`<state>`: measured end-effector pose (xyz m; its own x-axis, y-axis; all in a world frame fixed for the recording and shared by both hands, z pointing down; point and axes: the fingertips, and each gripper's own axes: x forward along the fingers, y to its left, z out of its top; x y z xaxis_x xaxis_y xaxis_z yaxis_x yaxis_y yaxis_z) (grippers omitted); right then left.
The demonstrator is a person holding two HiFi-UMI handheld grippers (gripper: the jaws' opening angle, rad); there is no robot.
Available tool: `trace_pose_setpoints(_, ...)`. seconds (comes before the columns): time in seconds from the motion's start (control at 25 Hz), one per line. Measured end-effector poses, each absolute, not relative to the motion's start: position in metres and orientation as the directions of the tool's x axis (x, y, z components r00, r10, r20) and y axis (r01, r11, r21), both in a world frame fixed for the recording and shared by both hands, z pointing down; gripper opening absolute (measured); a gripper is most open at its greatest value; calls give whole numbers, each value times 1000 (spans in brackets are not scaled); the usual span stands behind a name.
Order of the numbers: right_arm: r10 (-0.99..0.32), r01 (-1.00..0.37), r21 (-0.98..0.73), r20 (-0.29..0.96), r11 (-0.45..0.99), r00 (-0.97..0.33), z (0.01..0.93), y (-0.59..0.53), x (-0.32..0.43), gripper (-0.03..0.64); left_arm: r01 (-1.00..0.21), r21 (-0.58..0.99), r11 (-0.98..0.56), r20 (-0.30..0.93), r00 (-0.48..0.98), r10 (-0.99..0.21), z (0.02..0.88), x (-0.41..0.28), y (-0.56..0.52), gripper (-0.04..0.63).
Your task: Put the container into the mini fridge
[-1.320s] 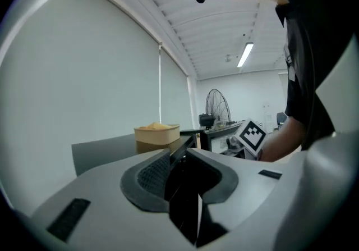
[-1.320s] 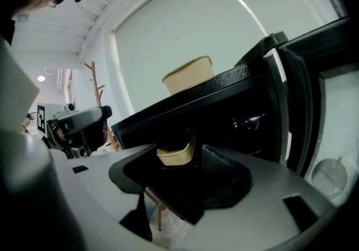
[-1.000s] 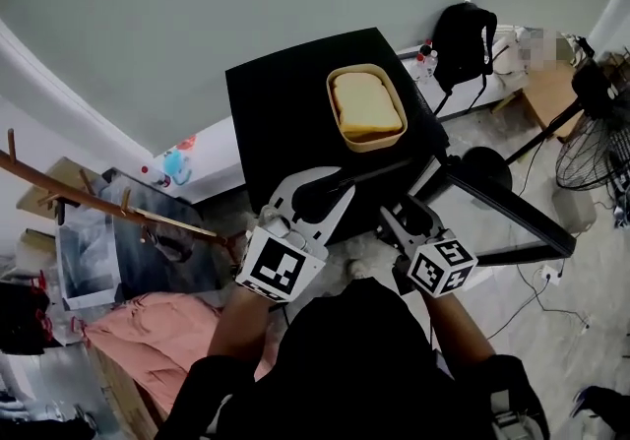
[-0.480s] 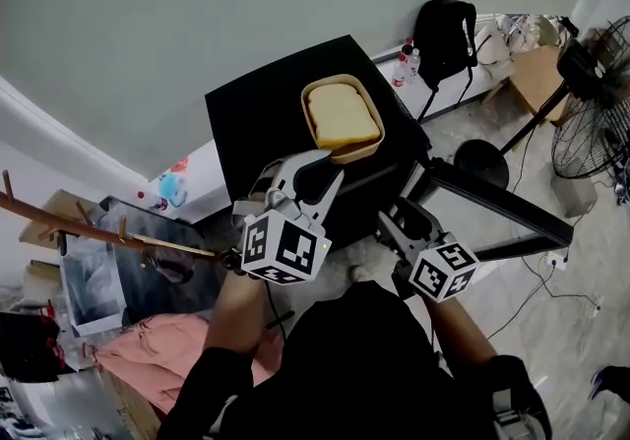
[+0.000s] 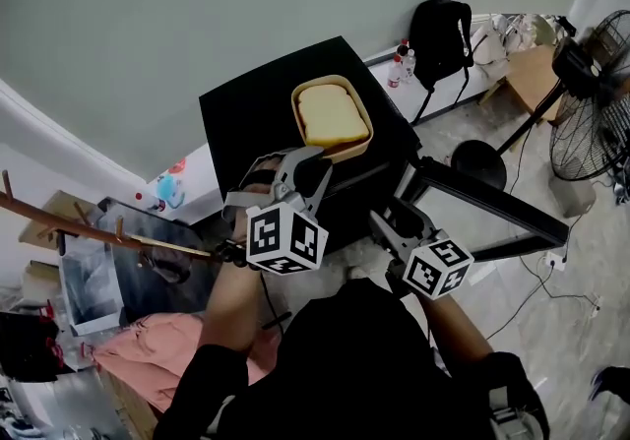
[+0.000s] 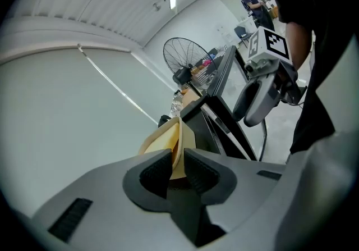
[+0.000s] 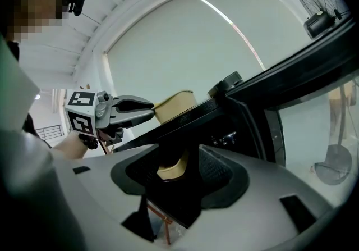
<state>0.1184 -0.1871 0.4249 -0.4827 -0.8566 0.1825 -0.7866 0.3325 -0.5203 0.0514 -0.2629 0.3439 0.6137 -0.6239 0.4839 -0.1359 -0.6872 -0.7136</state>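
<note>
While left gripper [image 5: 313,160] tilts down, fingers [image 6: 154,174] pinch container [image 5: 333,118] rim.

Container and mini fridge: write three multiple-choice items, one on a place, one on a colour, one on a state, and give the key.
1. Where is the container?
A. on the floor
B. on top of the mini fridge
C. inside the fridge

2. What colour is the mini fridge?
A. white
B. red
C. black

3. How does the fridge door stand?
A. swung open
B. shut
C. taken off

Key:
1 B, the container sits on the fridge's flat top.
2 C, its top and door frame are black.
3 A, the door sticks out sideways from the cabinet.
</note>
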Motion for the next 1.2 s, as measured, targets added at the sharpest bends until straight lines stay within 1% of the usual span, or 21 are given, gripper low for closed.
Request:
trace_pose_setpoints(0.16,-849,-764,-540,157,354,-505,417,-189,112,231,-75,-736,-673,503,605,-618,344,50,-261,53)
trace_pose_setpoints(0.32,-832,-694,-618,112,370,-543,408,-188,107,229,-72,-718,-692,504,632,-589,342,47,-250,35)
trace_pose_setpoints(0.4,-822,-617,-696,69,367,-565,401,-188,106,229,-67,-708,-703,509,641,-574,341,44,-244,34)
trace_pose_setpoints(0.56,-790,-422,-827,-42,370,-611,383,-189,101,230,-42,-685,-728,532,653,-538,340,40,-228,32)
trace_pose_setpoints(0.72,-757,-296,-875,-113,382,-643,364,-196,92,280,-36,-667,-744,535,672,-512,339,34,-214,32)
trace_pose_setpoints(0.88,-735,-165,-919,-169,359,-657,354,-204,82,327,-33,-664,-747,530,685,-501,336,28,-200,32)
trace_pose_setpoints(1.0,-726,-83,-943,-191,323,-661,351,-209,71,347,-37,-664,-747,520,695,-496,335,22,-188,32)
trace_pose_setpoints(1.2,-720,-11,-963,-192,268,-667,351,-214,51,351,-56,-654,-755,504,712,-490,331,13,-171,32)
